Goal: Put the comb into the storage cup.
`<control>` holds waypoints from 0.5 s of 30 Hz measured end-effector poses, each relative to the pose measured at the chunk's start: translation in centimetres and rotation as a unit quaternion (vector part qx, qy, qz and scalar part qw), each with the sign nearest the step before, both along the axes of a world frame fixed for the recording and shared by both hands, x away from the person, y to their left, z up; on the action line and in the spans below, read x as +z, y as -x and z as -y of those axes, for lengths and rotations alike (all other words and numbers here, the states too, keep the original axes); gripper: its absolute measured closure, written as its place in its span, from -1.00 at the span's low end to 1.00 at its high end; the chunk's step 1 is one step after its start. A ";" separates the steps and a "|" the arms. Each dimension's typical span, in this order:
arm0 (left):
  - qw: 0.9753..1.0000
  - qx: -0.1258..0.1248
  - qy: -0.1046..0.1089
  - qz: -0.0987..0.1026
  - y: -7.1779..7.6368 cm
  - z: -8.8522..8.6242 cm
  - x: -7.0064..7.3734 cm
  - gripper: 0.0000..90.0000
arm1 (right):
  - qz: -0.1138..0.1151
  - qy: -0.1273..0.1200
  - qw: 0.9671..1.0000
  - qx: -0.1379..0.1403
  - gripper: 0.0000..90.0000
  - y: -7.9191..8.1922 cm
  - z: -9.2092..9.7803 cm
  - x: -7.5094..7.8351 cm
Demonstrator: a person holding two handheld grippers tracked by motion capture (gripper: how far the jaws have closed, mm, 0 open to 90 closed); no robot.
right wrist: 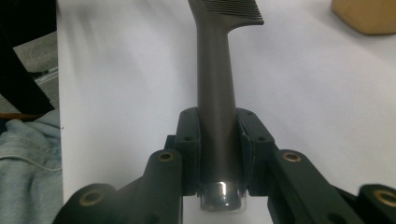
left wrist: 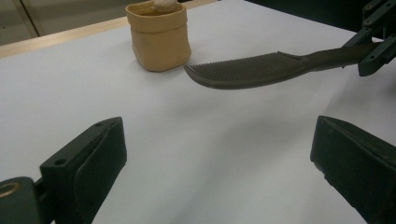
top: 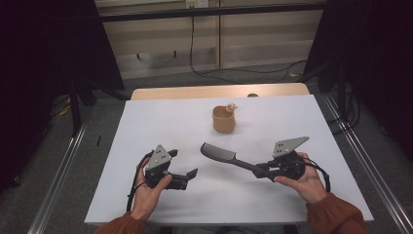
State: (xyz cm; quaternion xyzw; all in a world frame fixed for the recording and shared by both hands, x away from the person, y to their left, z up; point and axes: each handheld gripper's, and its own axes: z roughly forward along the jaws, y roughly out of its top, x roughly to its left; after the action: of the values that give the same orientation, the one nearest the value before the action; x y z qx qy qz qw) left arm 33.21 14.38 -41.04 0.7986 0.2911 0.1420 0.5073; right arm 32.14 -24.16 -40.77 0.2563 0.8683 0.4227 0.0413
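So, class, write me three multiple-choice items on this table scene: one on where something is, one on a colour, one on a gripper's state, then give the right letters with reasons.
1. Where does the cup stand relative to the comb?
A. Nearer the table's far edge
B. Nearer the person
C. Under the comb

2. What colour is the cup?
A. Blue
B. Tan
C. Green

3. What is the left gripper doing?
A. Gripping the comb
B. Gripping the cup
C. Open, holding nothing

Answers:
1 A: in the high view the cup sits beyond the comb's toothed end.
2 B: its wall reads tan.
3 C: its jaws stand wide apart over bare table, while the right gripper clamps the comb's handle.
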 end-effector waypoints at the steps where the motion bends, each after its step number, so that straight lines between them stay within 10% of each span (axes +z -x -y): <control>1: 1.000 0.001 0.001 0.001 0.0 0.0 0.0 -0.92 | 0.004 -0.003 1.000 0.001 0.61 0.0 0.0 0.0; 15: 0.999 0.011 0.018 0.029 0.3 0.9 0.1 -0.93 | 0.040 -0.030 0.998 -0.026 0.61 0.6 0.1 0.1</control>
State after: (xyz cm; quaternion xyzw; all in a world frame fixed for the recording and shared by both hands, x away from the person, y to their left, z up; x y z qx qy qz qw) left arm 32.91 13.46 -40.90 0.7819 0.2877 0.1652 0.5278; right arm 31.51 -24.27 -40.70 0.2632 0.8460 0.4569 0.0796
